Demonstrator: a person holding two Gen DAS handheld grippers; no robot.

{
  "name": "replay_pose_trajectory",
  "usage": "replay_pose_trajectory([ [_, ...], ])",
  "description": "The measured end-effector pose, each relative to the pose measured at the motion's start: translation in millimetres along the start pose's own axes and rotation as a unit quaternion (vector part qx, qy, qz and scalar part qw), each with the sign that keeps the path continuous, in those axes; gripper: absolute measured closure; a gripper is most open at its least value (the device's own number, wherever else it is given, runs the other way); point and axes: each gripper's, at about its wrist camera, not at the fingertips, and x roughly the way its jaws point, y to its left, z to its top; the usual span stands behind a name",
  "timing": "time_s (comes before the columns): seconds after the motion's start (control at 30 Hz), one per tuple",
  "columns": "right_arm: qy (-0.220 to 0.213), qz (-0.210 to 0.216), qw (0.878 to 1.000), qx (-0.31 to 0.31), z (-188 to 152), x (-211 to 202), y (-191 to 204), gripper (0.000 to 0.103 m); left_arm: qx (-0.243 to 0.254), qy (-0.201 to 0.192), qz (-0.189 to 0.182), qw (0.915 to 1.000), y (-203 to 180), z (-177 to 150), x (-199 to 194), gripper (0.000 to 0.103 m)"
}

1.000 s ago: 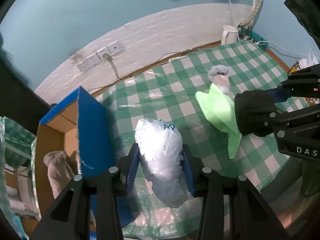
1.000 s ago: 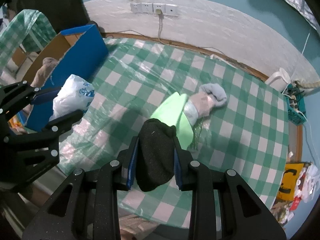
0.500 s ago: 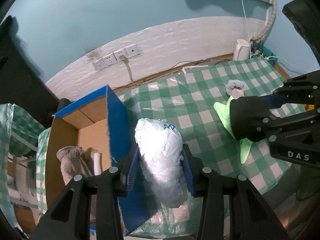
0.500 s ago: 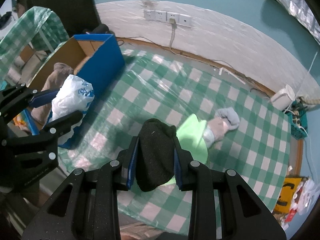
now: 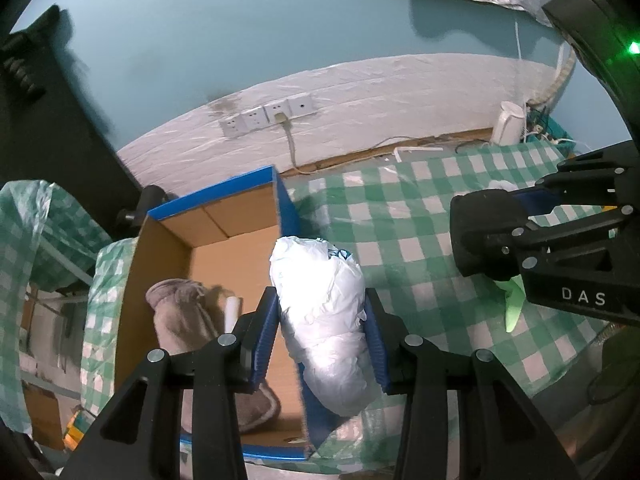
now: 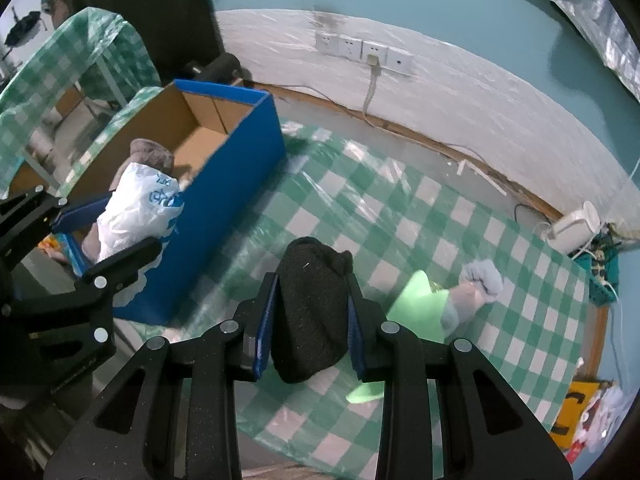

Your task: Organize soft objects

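**Two soft items carried toward the box**

Left tool (image 5: 320, 332): pinching a crumpled white plastic bag (image 5: 320, 300), held above the near wall of the blue cardboard box (image 6: 240, 128).

Right tool (image 6: 308, 320): pinching a rolled black sock (image 6: 312, 312) above the bench (image 6: 400, 208).

In box: a grey-brown plush slipper (image 5: 176, 312).

Further out on the bench: green cloth (image 6: 420, 304), grey socks (image 6: 480, 280).

Risk: bag, if released early, may catch on the wall and fall outside.

Writing: "DAS" on the right tool; blue print on bag unreadable.
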Motion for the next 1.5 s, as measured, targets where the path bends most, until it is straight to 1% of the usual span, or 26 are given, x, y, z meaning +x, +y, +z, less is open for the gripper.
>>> replay_pose_trajectory([
  [0.37, -0.005, 0.017, 0.999, -0.031, 27.6, 7.3, 39.1, 0.073, -0.042, 0.002, 0.016, 0.999, 44.0, -9.5, -0.4, 0.061],
  [0.83, 0.0, 0.043, 0.997, -0.067, 59.7, 23.3, 93.7, 0.073, -0.095, 0.019, 0.046, 0.9943, 99.4, -30.3, 7.5, 0.061],
  [1.1, 0.015, 0.055, 0.995, -0.08, 72.5, 45.7, 124.6, 0.073, -0.108, 0.039, 0.071, 0.9909, 119.2, -44.1, 19.7, 0.061],
  [1.33, 0.024, 0.064, 0.994, -0.087, 79.7, 62.4, 142.8, 0.073, -0.129, 0.056, 0.073, 0.9874, 135.8, -54.0, 30.4, 0.061],
  [1.4, 0.028, 0.069, 0.994, -0.085, 80.6, 66.2, 146.1, 0.071, -0.136, 0.063, 0.074, 0.986, 138.6, -56.9, 33.5, 0.06],
  [1.43, 0.031, 0.074, 0.993, -0.082, 81.0, 68.8, 147.2, 0.069, -0.138, 0.067, 0.077, 0.9852, 139.7, -58.2, 35.3, 0.058],
  [1.5, 0.034, 0.08, 0.993, -0.081, 81.9, 72.1, 149.8, 0.068, -0.141, 0.069, 0.085, 0.9839, 141.3, -59.6, 36.8, 0.056],
])
